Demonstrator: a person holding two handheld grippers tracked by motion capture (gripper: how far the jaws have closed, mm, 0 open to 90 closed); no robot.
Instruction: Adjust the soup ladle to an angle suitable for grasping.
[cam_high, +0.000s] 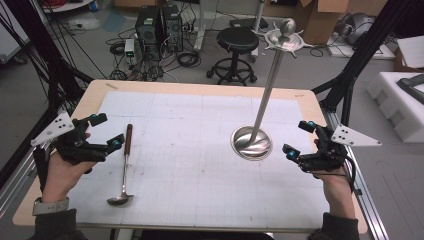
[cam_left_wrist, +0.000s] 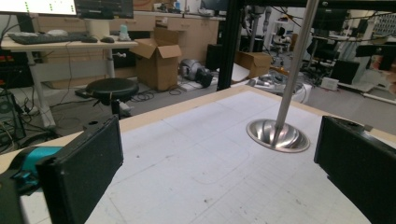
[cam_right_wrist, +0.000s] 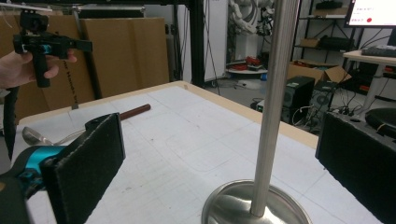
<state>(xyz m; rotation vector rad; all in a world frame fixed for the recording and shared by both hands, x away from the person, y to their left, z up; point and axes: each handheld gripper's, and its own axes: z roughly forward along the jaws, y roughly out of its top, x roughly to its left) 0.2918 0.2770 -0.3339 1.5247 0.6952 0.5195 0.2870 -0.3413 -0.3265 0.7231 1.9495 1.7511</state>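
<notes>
Both sets of jaws stand apart, holding nothing: left gripper (cam_high: 106, 134) at nine o'clock beside the ladle (cam_high: 123, 167), right gripper (cam_high: 299, 137) at three o'clock near the steel stand (cam_high: 252, 142) on the desk (cam_high: 200, 89).

Even, soft overhead light; slightly grainy, faint shadows.

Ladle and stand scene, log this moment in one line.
left hand-held gripper: open, beside ladle | right hand-held gripper: open, beside stand | nothing held
</notes>
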